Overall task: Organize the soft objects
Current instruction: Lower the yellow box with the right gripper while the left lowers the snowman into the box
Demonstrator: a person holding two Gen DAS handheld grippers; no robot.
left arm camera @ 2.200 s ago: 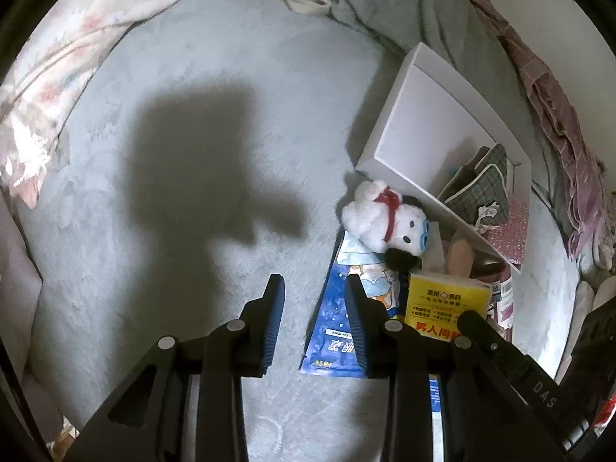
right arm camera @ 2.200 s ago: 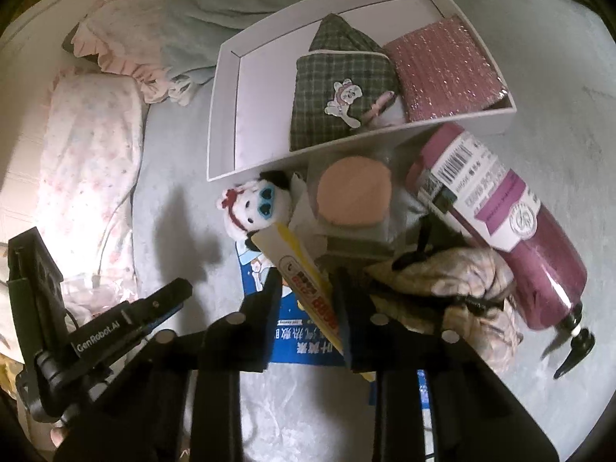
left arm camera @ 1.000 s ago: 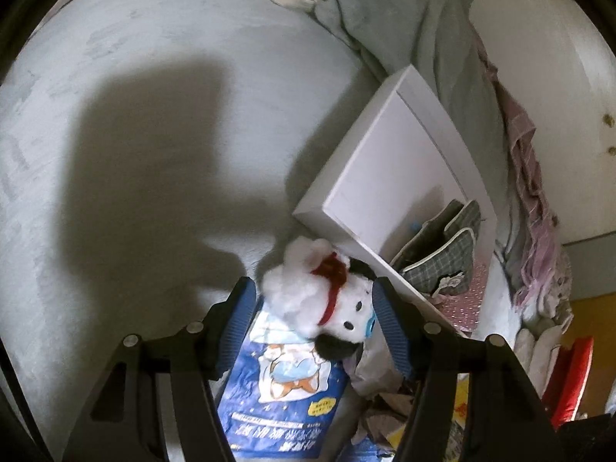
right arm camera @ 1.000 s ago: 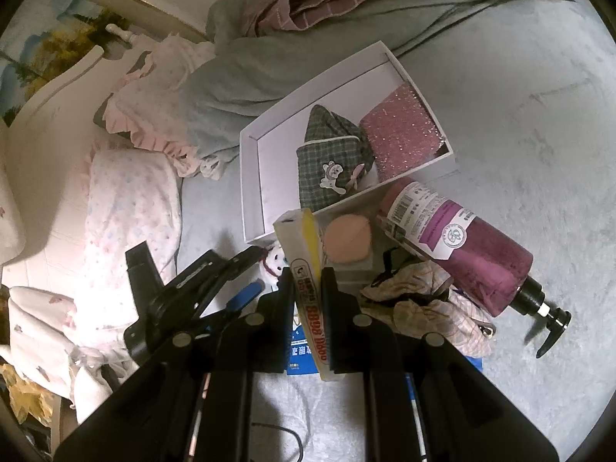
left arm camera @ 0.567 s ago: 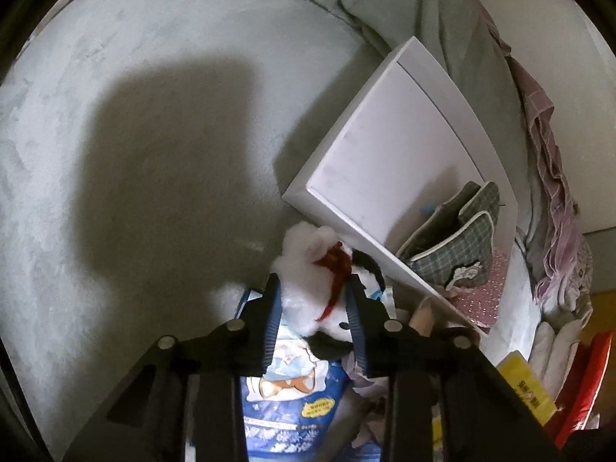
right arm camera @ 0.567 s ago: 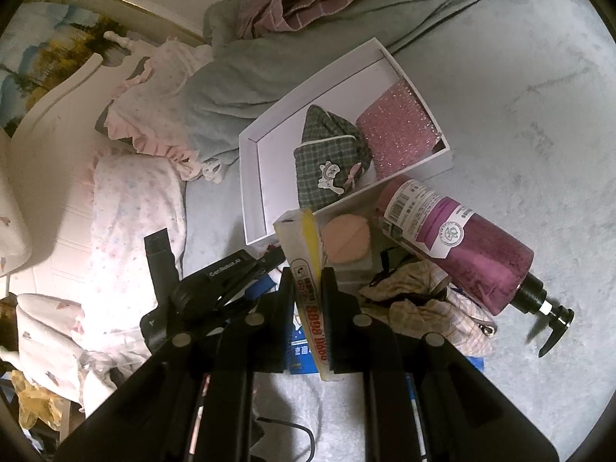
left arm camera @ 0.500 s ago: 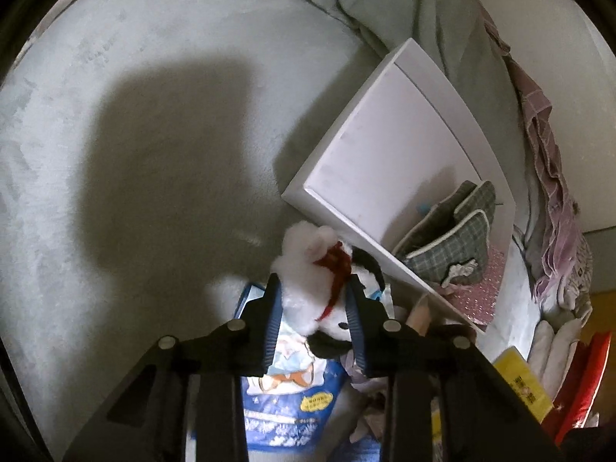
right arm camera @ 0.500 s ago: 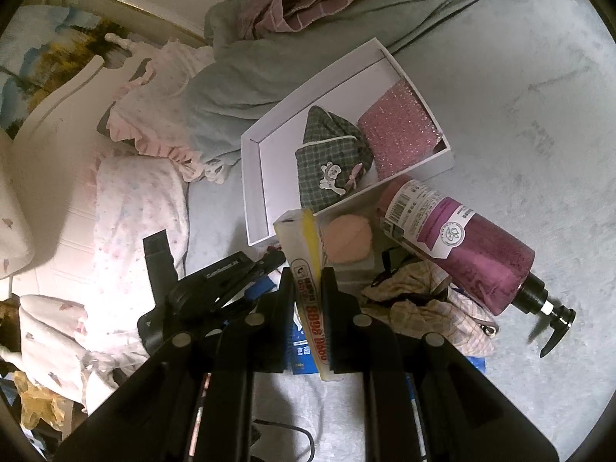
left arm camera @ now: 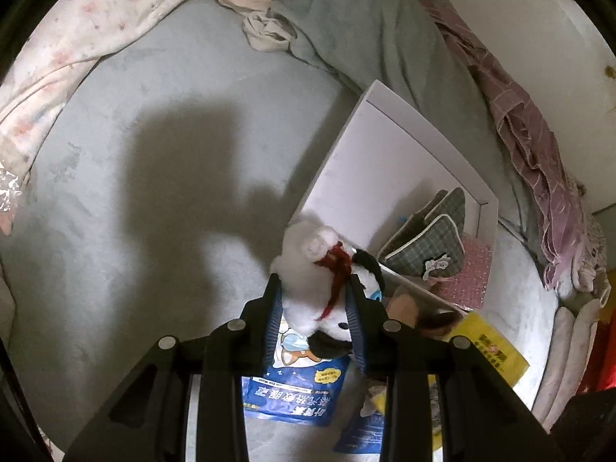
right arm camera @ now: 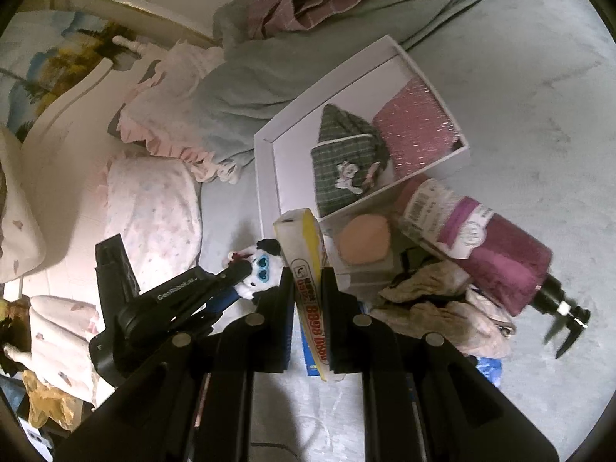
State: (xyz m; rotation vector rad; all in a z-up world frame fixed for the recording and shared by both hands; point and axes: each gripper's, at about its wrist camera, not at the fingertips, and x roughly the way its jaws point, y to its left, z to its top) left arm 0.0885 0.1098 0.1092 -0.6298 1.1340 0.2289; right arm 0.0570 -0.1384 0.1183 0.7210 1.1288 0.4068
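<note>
The left claw (left arm camera: 313,308) is clamped on a small white plush (left arm camera: 315,292) with a red ribbon; its jaws have just been closing, the toy's body is squeezed between the blue pads, and the head bulges out beyond the tips. The plush appears lifted clear of the blue packet (left arm camera: 296,392) on the bed (left arm camera: 115,192), just beside the near corner of the white box (left arm camera: 389,169). The right claw (right arm camera: 304,292) is nearly shut on a thin yellow carton (right arm camera: 306,265), held upright above the pile beside the pink bottle (right arm camera: 481,246) and the crumpled cloth (right arm camera: 435,304). The step in hand looks like carrying the plush into the box, where a green plaid pouch (right arm camera: 342,154) and a pink glittery pouch (right arm camera: 419,131) already fill the far end. To do it well, the left claw should keep its squeeze steady, since the soft body could slip, and lift enough for the toy to pass over the box wall rather than nudge it. The bare white floor at the near end is the sensible target, leaving the pouches undisturbed. The jaws should open only once the toy is low inside, so it does not bounce out. The right claw is best held still, well clear of the left one's path.
</note>
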